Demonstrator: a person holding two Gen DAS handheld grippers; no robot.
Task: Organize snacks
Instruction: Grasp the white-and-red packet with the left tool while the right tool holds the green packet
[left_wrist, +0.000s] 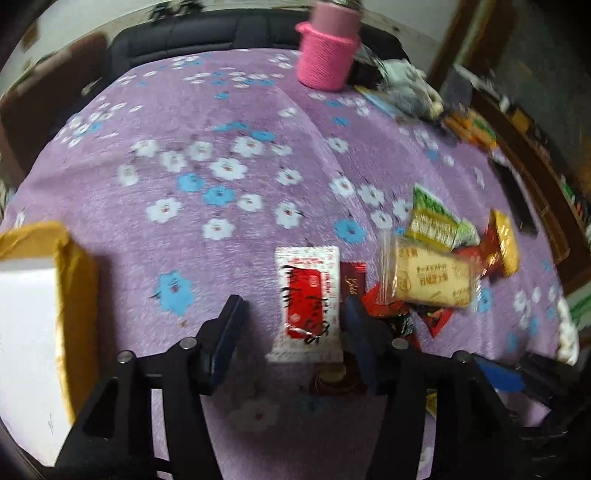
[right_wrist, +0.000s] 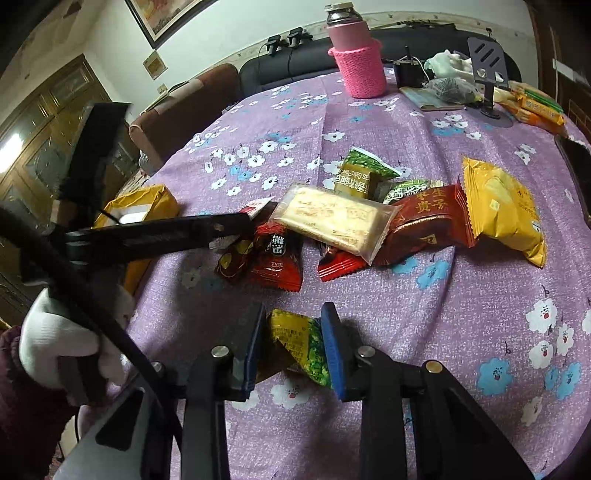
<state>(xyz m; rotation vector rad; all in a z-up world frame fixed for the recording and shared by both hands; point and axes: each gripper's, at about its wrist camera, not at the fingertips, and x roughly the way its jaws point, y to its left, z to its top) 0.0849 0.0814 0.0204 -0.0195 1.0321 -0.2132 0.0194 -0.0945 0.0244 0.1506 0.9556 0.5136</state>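
Observation:
A pile of wrapped snacks lies on the purple flowered tablecloth (right_wrist: 461, 295): a clear-wrapped biscuit (right_wrist: 334, 218), a dark red packet (right_wrist: 424, 225), a yellow packet (right_wrist: 506, 214), green packets (right_wrist: 364, 173) and small red candies (right_wrist: 273, 258). My right gripper (right_wrist: 293, 347) is shut on a yellow-green snack packet (right_wrist: 299, 343) just above the cloth. My left gripper (left_wrist: 291, 314) is open around a white-and-red sachet (left_wrist: 308, 302) lying on the cloth; its arm also shows in the right wrist view (right_wrist: 159, 232). The biscuit also shows in the left wrist view (left_wrist: 432, 277).
A yellow box with a white inside (left_wrist: 40, 314) sits at the left table edge, also in the right wrist view (right_wrist: 144, 206). A pink-sleeved flask (right_wrist: 360, 62), a phone stand (right_wrist: 487, 74), bags and boxed items stand at the far side. A sofa lies beyond.

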